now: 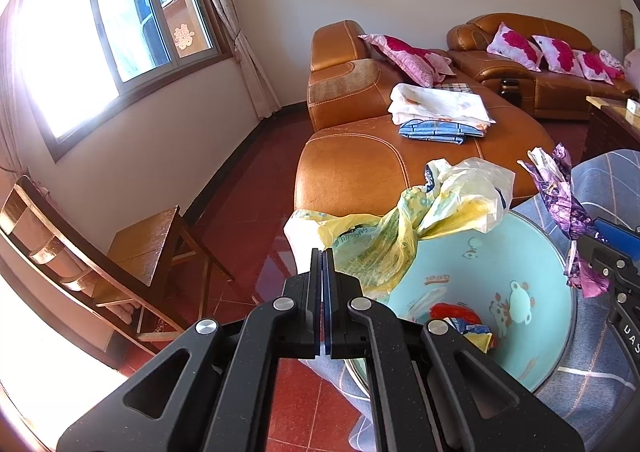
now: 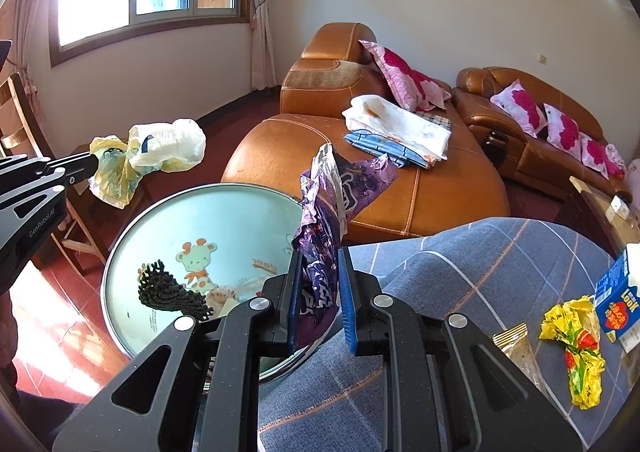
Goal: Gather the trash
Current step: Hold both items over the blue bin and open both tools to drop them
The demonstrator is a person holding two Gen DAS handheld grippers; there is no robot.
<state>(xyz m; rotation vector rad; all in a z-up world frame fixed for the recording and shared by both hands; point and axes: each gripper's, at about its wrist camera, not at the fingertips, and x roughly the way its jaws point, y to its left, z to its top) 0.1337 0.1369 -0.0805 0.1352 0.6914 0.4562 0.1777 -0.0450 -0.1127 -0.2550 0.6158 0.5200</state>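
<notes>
Living-room floor, basin [image 1: 560, 332] partly filled: my left gripper [image 1: 323, 252] pinches the yellow plastic bag [image 1: 420, 220], right gripper [image 2: 318, 284] clamps the purple wrapper [image 2: 332, 212] above it; yellow wrapper [image 2: 576, 348] and blue carton [image 2: 618, 300] remain near right.

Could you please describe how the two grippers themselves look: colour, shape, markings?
Both the left gripper and the right gripper are matte black, with angular linkage arms that have triangular cut-outs, round silver pivot pins and blue pads on the fingers. White lettering "GenRobot.AI" is printed on the left gripper's side. No cables or sleeves are visible.
</notes>
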